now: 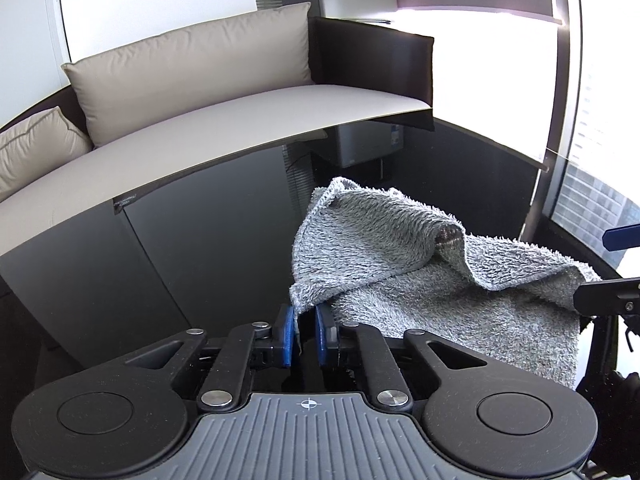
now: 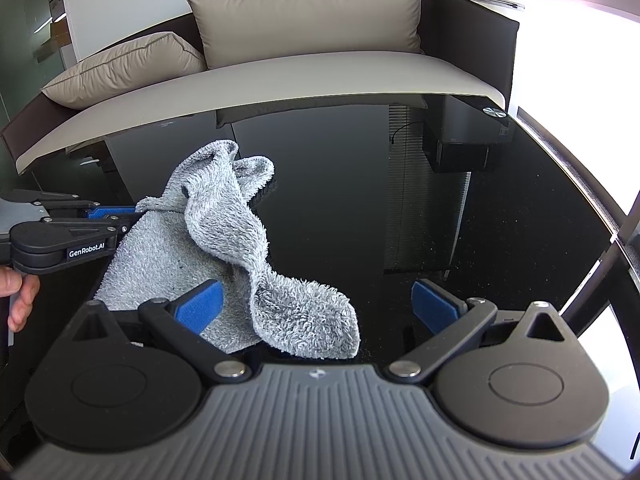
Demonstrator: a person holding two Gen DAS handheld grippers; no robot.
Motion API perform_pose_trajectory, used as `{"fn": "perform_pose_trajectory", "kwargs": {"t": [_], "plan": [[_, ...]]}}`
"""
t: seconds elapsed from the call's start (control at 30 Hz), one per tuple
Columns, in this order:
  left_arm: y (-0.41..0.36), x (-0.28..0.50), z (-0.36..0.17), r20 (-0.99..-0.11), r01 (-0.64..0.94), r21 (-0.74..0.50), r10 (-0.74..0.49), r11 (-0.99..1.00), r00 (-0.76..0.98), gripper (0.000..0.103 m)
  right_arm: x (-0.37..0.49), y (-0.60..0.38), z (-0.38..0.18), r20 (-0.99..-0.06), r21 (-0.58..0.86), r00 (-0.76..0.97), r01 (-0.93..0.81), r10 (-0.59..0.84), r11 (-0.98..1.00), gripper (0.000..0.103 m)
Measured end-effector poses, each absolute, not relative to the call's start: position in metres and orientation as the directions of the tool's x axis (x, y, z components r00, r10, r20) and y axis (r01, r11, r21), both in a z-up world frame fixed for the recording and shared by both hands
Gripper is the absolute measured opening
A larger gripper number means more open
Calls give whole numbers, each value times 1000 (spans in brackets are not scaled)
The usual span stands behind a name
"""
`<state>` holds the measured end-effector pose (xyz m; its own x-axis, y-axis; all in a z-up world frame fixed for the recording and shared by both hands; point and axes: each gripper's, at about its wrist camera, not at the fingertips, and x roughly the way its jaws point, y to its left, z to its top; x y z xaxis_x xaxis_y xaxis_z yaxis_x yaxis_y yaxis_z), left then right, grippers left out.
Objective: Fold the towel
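Nearest my left lens: the ribbed grey housing and black linkage arms of the left gripper (image 1: 306, 334), its blue pads drawn close together with a corner of the fluffy grey terry towel (image 1: 400, 264) pinched between them. From the right wrist view I see the same left gripper (image 2: 138, 212) side-on, marked GenRobot.AI, holding that corner up off the surface.

The towel is crumpled, not flat. One flap is folded over on itself, and a ridge runs across the middle. The bulk rests on the glossy black glass tabletop (image 2: 480, 220), and one rounded end trails toward my right camera, just in front of the housing.

The right gripper (image 2: 316, 308) stands wide apart, holding nothing. Its left blue pad (image 2: 200, 306) overlaps the towel's near edge in the picture; I cannot tell for sure whether it touches the cloth or only hovers above it. The other pad sits over bare glass, clear of the towel.

A bare hand (image 2: 18, 292) shows at the left margin of the right view, under the left gripper's body.

Behind the table: a beige-cushioned sofa with a dark frame (image 2: 320, 76), with large tan pillows (image 2: 308, 16) along its back.
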<state>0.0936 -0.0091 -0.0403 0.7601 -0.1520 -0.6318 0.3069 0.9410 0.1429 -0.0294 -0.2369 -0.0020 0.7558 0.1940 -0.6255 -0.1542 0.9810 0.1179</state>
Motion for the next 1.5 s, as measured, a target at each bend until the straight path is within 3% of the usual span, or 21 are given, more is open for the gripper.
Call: {"fn": "perform_pose_trajectory", "kwargs": {"t": [0.13, 0.33, 0.47, 0.57, 0.77, 0.93, 1.07, 1.17, 1.5], "plan": [[-15, 92, -38, -609, 313, 181, -143, 933, 780, 7, -29, -237, -2, -627, 118, 755, -155, 194, 981, 103], [-24, 85, -40, -576, 302, 306, -77, 903, 814, 14, -29, -238, -2, -627, 123, 754, -151, 195, 981, 103], [-25, 84, -41, -562, 284, 334, -52, 899, 825, 17, -29, -238, -2, -627, 125, 753, -156, 200, 980, 103], [-26, 81, -36, -542, 278, 341, -53, 898, 838, 27, -29, -238, -3, -629, 124, 751, -159, 201, 979, 103], [-28, 77, -36, -544, 304, 358, -68, 883, 836, 29, -29, -238, -3, -630, 127, 750, -160, 204, 979, 103], [-32, 79, -39, -536, 308, 372, -69, 876, 841, 27, -29, -238, -3, -632, 130, 748, -157, 204, 979, 103], [-35, 79, -41, -541, 326, 360, -89, 874, 837, 8, -29, -239, -3, -632, 135, 748, -152, 204, 979, 103], [-37, 78, -43, -542, 335, 360, -97, 871, 835, 4, -29, -240, -3, -631, 136, 748, -153, 204, 979, 103], [-30, 71, -26, -496, 298, 315, -111, 901, 861, 2, -33, -248, -4, -647, 162, 728, -160, 228, 974, 103]]}}
